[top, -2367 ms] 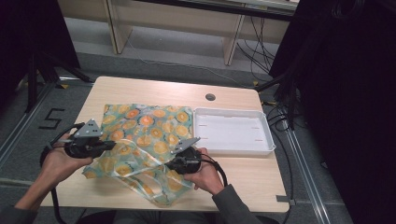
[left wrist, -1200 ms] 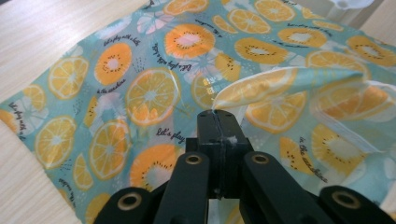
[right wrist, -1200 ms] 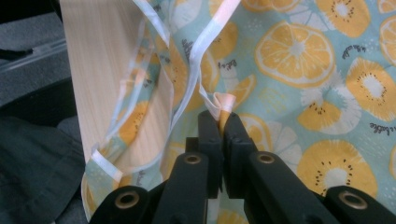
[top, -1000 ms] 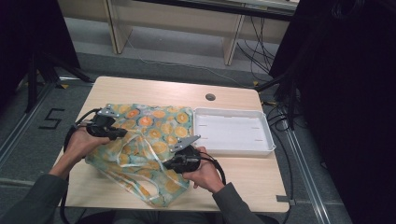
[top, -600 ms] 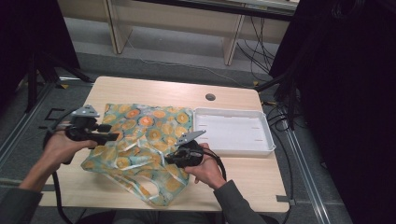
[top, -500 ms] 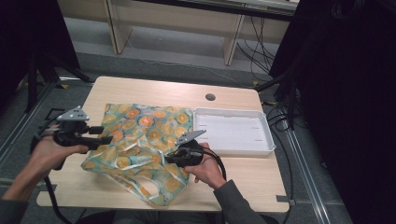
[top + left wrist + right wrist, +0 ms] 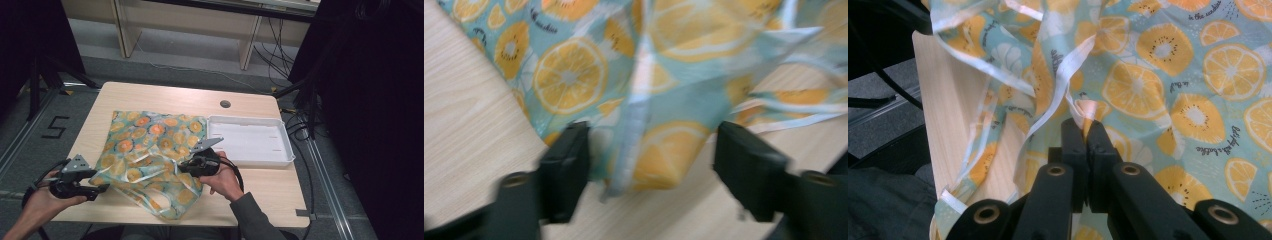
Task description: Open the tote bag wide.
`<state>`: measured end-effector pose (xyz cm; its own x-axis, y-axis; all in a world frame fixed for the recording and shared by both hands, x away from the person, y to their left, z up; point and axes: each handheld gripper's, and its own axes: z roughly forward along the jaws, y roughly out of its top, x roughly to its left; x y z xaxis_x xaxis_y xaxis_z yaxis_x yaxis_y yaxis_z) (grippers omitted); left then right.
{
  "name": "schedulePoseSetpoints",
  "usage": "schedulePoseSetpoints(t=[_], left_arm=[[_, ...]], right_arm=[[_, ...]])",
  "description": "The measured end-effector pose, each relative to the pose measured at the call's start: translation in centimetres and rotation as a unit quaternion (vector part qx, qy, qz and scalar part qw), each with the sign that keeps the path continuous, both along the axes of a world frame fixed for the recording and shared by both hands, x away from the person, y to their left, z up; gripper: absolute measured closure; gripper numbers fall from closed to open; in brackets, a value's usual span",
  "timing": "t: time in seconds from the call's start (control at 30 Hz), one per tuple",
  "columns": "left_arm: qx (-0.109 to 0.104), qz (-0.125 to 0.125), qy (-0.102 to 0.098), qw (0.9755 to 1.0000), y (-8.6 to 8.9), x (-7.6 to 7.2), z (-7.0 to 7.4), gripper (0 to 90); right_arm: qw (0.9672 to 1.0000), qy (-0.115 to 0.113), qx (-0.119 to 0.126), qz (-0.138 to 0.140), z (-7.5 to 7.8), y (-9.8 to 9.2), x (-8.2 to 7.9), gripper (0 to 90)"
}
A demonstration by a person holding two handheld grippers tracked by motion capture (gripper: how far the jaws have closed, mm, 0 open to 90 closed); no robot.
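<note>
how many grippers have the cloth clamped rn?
1. The right gripper has its jaws shut on a fold of the orange-print cloth near the table's middle. The left gripper, at the cloth's left corner, has open jaws around it.

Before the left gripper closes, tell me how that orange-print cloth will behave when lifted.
The orange-print cloth is probably floppy: it lies rumpled and folded on the table. It likely weighs little, since the right gripper holds a pinched fold up. Its loose white-edged strips may dangle and trail.
</note>
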<state>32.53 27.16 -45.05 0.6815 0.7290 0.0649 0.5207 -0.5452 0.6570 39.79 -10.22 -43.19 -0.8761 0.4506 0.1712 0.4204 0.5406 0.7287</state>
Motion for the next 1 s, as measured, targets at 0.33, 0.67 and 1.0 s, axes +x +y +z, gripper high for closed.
schedulePoseSetpoints(t=[0.33,0.67,1.0], left_arm=[[-0.002,-0.049,-0.024,0.9985,0.3,-1.9,5.1,88.9],[-0.013,-0.045,-0.021,0.9987,0.4,1.4,8.7,88.5],[-0.014,-0.001,0.049,0.9987,0.6,6.9,4.3,88.5]], right_arm=[[0.9999,-0.011,0.003,0.013,1.0,-0.5,-0.4,89.9],[0.9988,-0.039,0.028,-0.004,3.5,-0.7,0.6,89.9],[0.9975,-0.036,-0.029,-0.054,0.7,0.7,5.5,89.9]])
